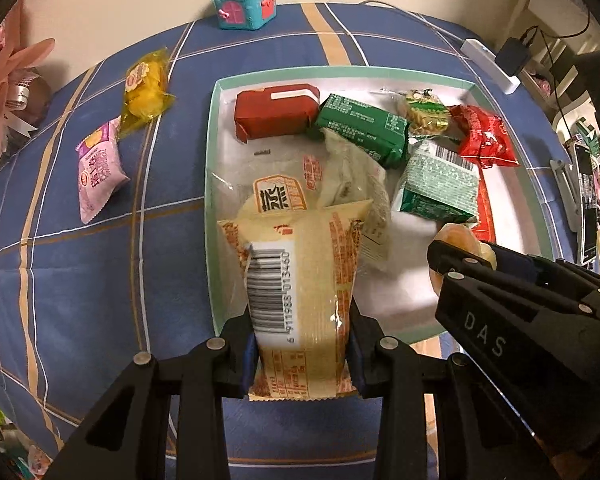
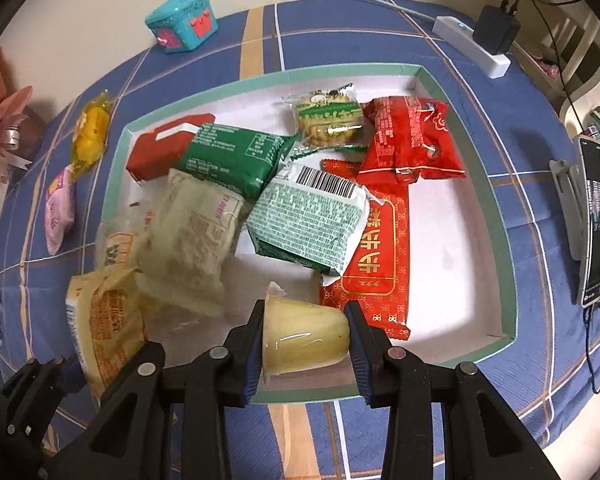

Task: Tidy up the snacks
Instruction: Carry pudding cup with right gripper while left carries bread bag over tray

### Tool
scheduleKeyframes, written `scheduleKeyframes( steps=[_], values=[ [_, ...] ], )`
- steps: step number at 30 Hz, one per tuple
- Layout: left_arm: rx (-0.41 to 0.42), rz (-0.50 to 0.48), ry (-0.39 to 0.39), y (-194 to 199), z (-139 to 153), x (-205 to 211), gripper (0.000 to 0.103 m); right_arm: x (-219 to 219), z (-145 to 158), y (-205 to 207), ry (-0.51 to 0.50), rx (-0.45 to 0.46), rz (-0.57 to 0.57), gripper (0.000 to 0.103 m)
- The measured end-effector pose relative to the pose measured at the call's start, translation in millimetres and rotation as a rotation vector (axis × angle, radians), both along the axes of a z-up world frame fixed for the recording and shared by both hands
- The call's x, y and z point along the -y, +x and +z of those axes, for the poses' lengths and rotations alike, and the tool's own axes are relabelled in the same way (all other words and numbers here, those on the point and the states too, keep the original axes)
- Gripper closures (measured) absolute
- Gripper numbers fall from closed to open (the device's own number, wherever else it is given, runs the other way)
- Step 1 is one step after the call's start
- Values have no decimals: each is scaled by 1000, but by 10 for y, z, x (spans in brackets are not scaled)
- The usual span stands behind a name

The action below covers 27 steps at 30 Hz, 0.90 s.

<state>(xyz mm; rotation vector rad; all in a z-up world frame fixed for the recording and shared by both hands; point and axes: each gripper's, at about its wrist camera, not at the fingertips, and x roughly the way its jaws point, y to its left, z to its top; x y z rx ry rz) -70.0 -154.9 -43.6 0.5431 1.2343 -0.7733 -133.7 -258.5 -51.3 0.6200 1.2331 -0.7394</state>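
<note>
- Your left gripper (image 1: pixel 302 354) is clamped on the yellow packet (image 1: pixel 296 280), over the tray's (image 1: pixel 211 184) near edge.
- Your right gripper (image 2: pixel 305 350) pinches the jelly cup (image 2: pixel 306 336) there too.

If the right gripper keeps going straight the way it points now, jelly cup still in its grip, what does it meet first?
Most likely the bare white floor of the box, just inside its near wall. The right gripper holds the jelly cup over that patch; the red packet lies close beside it. Depth is unclear.

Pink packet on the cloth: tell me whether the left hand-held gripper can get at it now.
Probably not yet: the left hand-held gripper is shut on the beige barcode packet. The pink packet itself lies uncovered.
</note>
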Motion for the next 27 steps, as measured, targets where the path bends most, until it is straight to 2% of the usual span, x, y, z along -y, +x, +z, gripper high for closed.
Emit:
scheduleKeyframes(
  steps=[27],
  values=[
    [-1,25,-21,203,-291,36,65,53,-86,98,-2,3,5,62]
  ],
)
